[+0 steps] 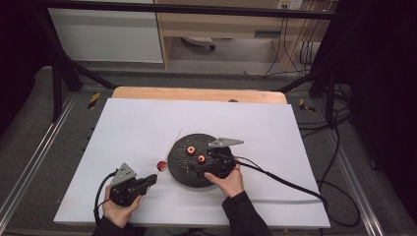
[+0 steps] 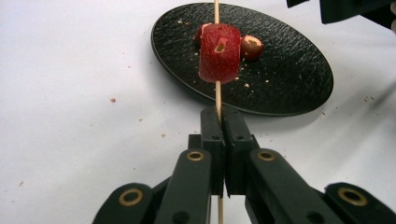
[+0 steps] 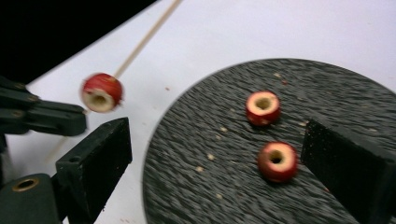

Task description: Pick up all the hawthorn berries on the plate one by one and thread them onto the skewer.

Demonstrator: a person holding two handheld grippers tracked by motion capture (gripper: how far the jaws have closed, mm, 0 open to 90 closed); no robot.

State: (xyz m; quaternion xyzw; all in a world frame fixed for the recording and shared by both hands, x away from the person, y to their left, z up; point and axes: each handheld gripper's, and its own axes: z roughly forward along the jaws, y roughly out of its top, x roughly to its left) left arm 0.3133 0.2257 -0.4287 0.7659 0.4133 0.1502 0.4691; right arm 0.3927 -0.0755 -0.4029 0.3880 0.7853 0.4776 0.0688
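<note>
My left gripper (image 2: pixel 222 116) is shut on a thin wooden skewer (image 2: pixel 217 93), low at the front left of the white sheet (image 1: pixel 153 179). A red cored fruit piece (image 2: pixel 219 53) is threaded on the skewer just beyond the jaws, beside the plate's left edge (image 1: pixel 161 166). A black round plate (image 1: pixel 179 167) holds two more cored red pieces (image 3: pixel 263 107) (image 3: pixel 278 161). My right gripper (image 3: pixel 219 140) hovers over the plate's near side with its jaws wide apart; the nearer piece lies close to its right jaw, and the pads touch nothing.
The white sheet (image 1: pixel 123 128) covers the table, with a wooden strip (image 1: pixel 196 93) at its far edge. Crumbs dot the plate (image 2: pixel 289 79). A black cable (image 1: pixel 285 182) trails right from my right gripper. Open sheet lies beyond and to the left of the plate.
</note>
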